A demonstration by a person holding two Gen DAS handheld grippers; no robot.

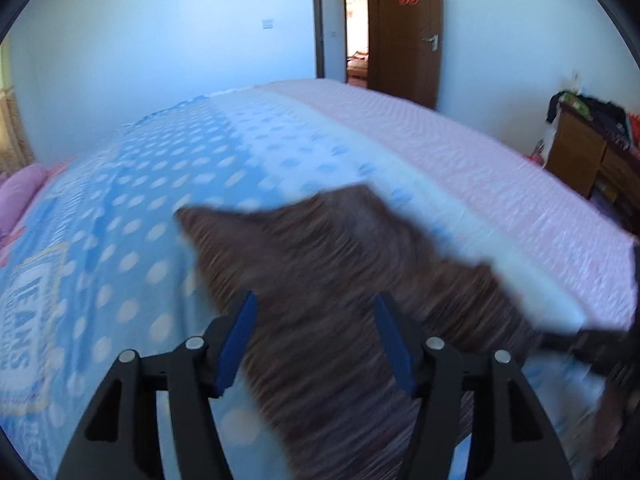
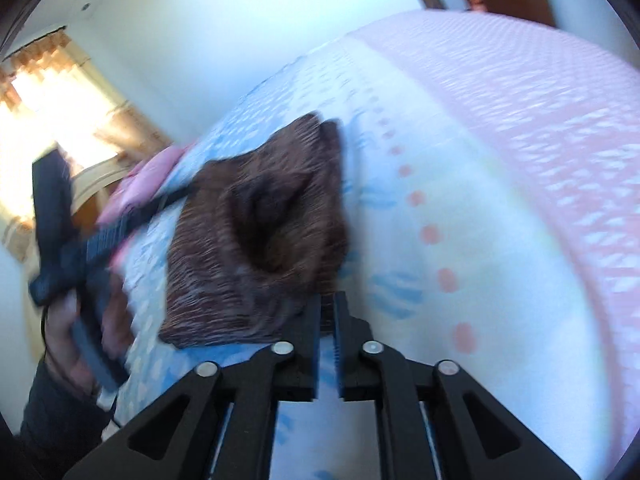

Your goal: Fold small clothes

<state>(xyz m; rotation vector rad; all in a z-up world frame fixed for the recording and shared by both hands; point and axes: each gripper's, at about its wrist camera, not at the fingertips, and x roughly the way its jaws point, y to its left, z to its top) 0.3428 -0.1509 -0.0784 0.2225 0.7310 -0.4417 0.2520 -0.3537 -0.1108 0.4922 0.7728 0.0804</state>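
A small brown knitted garment [image 1: 340, 264] is seen lying on a bed covered with a blue dotted sheet [image 1: 132, 216] and, further over, a pink textured cover [image 1: 500, 168]. In the left wrist view the left gripper [image 1: 316, 312] is held over the garment with its blue-padded fingers [image 1: 240, 340] spread wide apart, the cloth showing between them; whether the pads touch the fabric cannot be told, as the picture is blurred. In the right wrist view the right gripper [image 2: 329, 312] is shown with its fingers pressed nearly together at the near corner of the garment [image 2: 256, 240]; a pinch on the edge cannot be confirmed. The garment is seen bunched, with a dark hollow fold in its middle. A wooden door [image 1: 404, 28] is visible behind the bed
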